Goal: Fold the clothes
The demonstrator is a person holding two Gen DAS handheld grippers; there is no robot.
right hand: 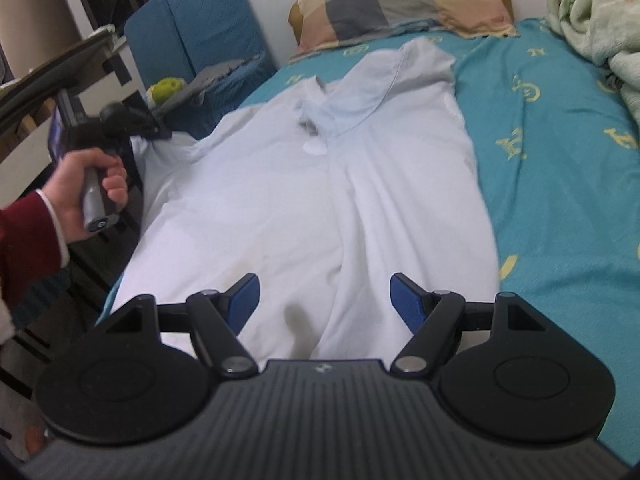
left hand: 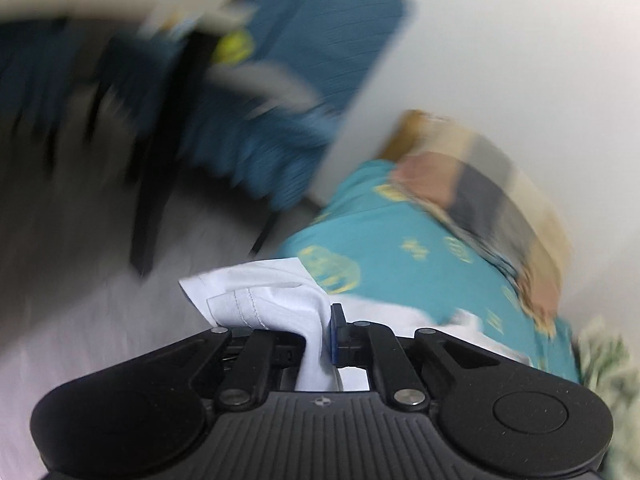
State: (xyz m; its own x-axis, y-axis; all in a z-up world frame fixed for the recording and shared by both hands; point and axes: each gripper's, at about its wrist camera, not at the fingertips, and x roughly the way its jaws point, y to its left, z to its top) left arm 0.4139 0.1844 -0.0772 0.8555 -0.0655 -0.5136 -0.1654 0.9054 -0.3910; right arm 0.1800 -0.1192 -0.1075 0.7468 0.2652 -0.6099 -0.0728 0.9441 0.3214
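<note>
A white shirt (right hand: 304,208) lies spread on a bed with a teal sheet (right hand: 560,152); its right sleeve is folded in over the chest. My left gripper (left hand: 320,332) is shut on the shirt's white sleeve cloth (left hand: 264,300), bunched between the jaws. In the right wrist view the left gripper (right hand: 160,130) is at the shirt's left edge, held by a hand. My right gripper (right hand: 325,300) is open and empty, just above the shirt's lower hem, with the blue pads (right hand: 408,300) wide apart.
A checked pillow (right hand: 404,0) lies at the head of the bed. A pale green blanket (right hand: 600,20) is bunched at the right. A blue chair (right hand: 200,36) and a dark desk (right hand: 60,64) stand left of the bed. The left wrist view is blurred.
</note>
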